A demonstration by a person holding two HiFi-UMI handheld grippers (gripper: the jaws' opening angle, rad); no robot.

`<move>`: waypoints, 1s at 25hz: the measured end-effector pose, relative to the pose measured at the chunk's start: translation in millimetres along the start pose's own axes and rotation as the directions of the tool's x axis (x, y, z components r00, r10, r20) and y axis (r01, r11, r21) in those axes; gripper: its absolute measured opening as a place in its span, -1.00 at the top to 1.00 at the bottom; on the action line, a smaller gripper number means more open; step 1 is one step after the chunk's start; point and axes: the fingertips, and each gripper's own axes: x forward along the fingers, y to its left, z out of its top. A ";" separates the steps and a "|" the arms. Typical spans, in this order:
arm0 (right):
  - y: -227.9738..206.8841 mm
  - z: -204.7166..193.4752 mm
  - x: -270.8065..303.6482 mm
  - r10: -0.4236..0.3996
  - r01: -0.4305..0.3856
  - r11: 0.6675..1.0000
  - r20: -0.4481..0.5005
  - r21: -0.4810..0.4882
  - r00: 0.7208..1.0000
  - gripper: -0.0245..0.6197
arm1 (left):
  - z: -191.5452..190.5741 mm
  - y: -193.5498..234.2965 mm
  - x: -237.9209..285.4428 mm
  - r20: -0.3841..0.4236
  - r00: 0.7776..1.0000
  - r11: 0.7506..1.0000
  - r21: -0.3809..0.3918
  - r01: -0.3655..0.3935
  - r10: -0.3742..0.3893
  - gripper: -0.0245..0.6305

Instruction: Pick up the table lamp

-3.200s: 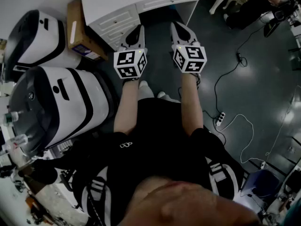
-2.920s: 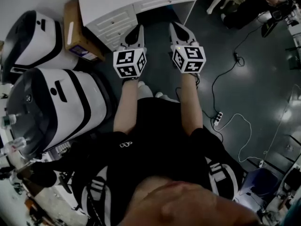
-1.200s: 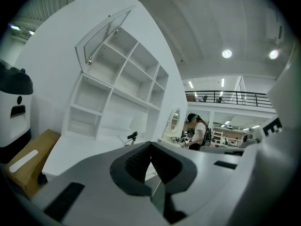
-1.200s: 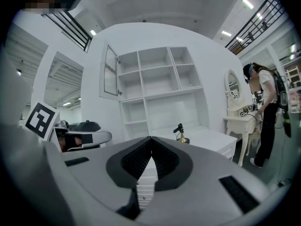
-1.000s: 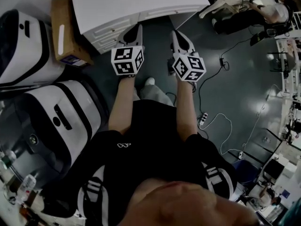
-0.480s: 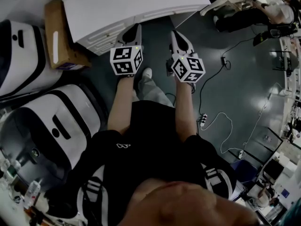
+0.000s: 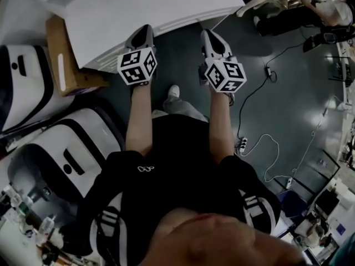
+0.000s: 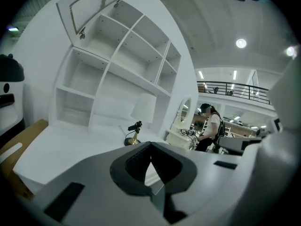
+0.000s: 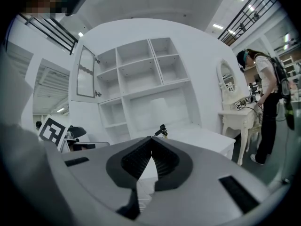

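The table lamp (image 8: 141,114) has a white shade, a brass foot and a small black part on its stem. It stands at the back of the white desk (image 8: 61,147), under the shelves. It also shows small in the right gripper view, where the lamp (image 9: 161,112) lies straight beyond the jaw tips. My left gripper (image 7: 142,32) is shut and empty, its tips over the desk's front edge (image 7: 166,24). My right gripper (image 7: 208,34) is shut and empty too, just short of that edge. Both grippers are well short of the lamp.
A cardboard box (image 7: 62,60) lies left of the desk, with white and black machines (image 7: 61,154) beside me. A power strip and cables (image 7: 242,144) trail on the dark floor at right. A person (image 9: 268,102) stands at a white dressing table (image 9: 237,114).
I have walked up to the desk, so it has come nearer in the head view. Both grippers moved forward with me; the left one now reaches over the desk edge.
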 end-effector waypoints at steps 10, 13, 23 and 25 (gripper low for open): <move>-71.9 41.9 18.4 0.002 -0.003 1.000 0.070 0.019 0.998 0.87 | 19.1 -67.7 61.9 -0.010 0.998 0.990 0.128 0.057 -0.056 0.90; -97.7 63.3 14.9 -0.026 0.020 0.998 0.122 0.053 0.992 0.87 | 34.8 -85.1 72.0 0.007 0.997 0.984 0.162 0.072 -0.074 0.90; -107.0 46.4 40.2 0.000 -0.005 0.997 0.076 0.071 0.997 0.87 | 21.5 -79.9 94.0 -0.046 0.997 0.981 0.183 0.065 -0.058 0.90; -112.6 46.4 44.2 -0.011 0.006 0.998 0.071 0.064 0.997 0.87 | 22.4 -78.7 103.0 -0.043 0.997 0.982 0.176 0.072 -0.066 0.90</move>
